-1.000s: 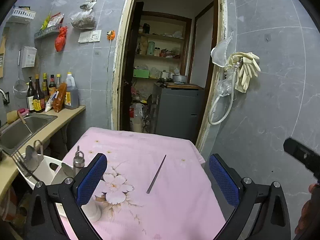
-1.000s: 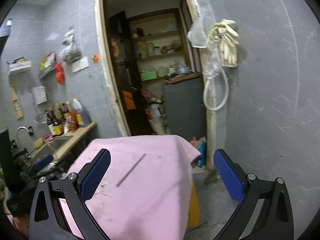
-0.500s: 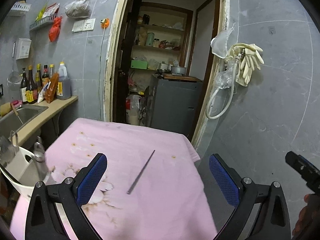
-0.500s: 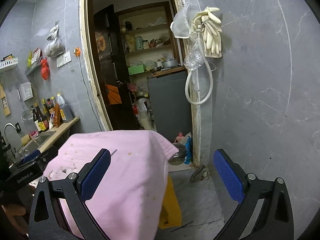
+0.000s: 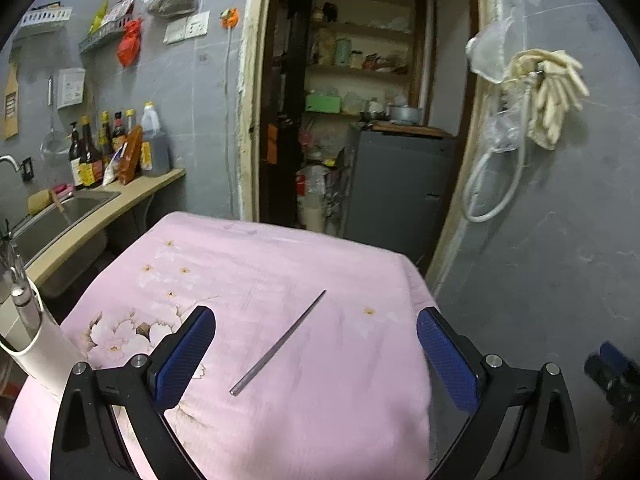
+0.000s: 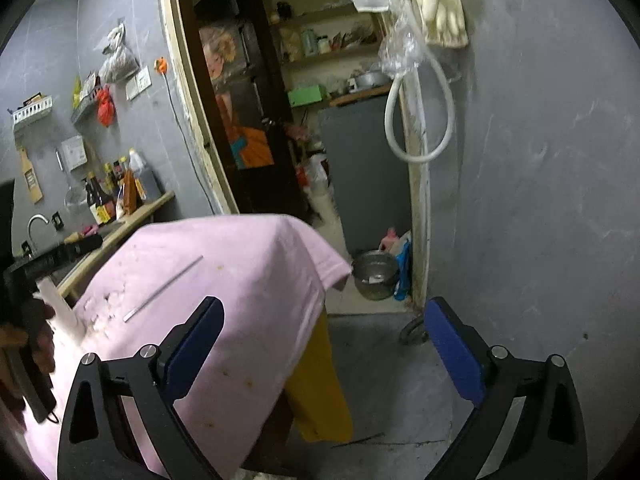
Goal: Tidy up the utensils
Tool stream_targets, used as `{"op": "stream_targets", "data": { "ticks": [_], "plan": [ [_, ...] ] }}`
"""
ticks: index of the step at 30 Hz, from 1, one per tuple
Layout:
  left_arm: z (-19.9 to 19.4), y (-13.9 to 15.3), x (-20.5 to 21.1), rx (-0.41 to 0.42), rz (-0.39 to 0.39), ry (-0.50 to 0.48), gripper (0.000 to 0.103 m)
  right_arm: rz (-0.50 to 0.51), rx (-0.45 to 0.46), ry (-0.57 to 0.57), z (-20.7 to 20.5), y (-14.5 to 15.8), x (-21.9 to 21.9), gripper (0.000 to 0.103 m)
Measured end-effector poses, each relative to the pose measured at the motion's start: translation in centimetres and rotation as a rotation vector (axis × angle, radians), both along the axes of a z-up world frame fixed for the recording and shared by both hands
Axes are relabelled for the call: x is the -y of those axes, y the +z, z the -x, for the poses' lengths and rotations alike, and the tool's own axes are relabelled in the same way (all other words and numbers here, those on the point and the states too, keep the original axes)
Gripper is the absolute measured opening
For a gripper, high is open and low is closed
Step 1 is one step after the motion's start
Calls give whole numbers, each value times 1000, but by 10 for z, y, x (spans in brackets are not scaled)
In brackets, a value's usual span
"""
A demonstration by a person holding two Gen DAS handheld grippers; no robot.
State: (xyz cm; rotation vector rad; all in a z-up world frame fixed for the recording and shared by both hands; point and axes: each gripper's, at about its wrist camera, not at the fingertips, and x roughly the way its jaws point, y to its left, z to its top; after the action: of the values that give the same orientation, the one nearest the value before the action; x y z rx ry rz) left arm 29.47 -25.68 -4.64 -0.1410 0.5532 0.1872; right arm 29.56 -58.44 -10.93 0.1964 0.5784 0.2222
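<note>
A single metal chopstick (image 5: 279,343) lies diagonally on the pink flowered tablecloth (image 5: 320,400), between and just ahead of my left gripper (image 5: 316,354), which is open and empty. A white utensil holder (image 5: 38,350) with metal handles in it stands at the table's left edge. The right wrist view shows the same chopstick (image 6: 162,289) further left on the cloth (image 6: 240,280). My right gripper (image 6: 324,350) hangs open and empty past the table's right corner, above the floor. The white holder (image 6: 60,308) shows at the far left there.
A sink (image 5: 48,220) and a counter with bottles (image 5: 116,148) run along the left wall. An open doorway (image 5: 360,120) with shelves and a grey cabinet lies behind the table. A metal pot (image 6: 376,274) sits on the floor. Gloves and a hose (image 5: 532,120) hang at right.
The left gripper view has swung so the chopstick now lies centred between its fingers. The right gripper has turned back toward the table, and the chopstick is in its view again.
</note>
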Motion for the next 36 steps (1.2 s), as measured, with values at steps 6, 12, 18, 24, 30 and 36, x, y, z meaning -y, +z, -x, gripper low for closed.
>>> {"op": "stream_targets", "data": {
  "ticks": [6, 12, 18, 24, 30, 36],
  "plan": [
    [-2, -2, 18, 16, 40, 26, 100, -22, -42, -28, -10, -29, 6, 96],
    [-3, -5, 60, 63, 74, -22, 100, -4, -30, -78, -4, -30, 19, 94],
    [-8, -5, 117, 78, 64, -152, 100, 22, -32, -132, 10, -17, 42, 93],
    [-12, -3, 130, 65, 67, -208, 100, -12, -100, -150, 6, -37, 51, 75],
    [-26, -6, 81, 1, 42, -120, 99, -52, -181, -147, -15, -96, 33, 60],
    [-49, -22, 18, -97, 51, -9, 86, -90, -255, -158, -34, -156, 12, 52]
  ]
}}
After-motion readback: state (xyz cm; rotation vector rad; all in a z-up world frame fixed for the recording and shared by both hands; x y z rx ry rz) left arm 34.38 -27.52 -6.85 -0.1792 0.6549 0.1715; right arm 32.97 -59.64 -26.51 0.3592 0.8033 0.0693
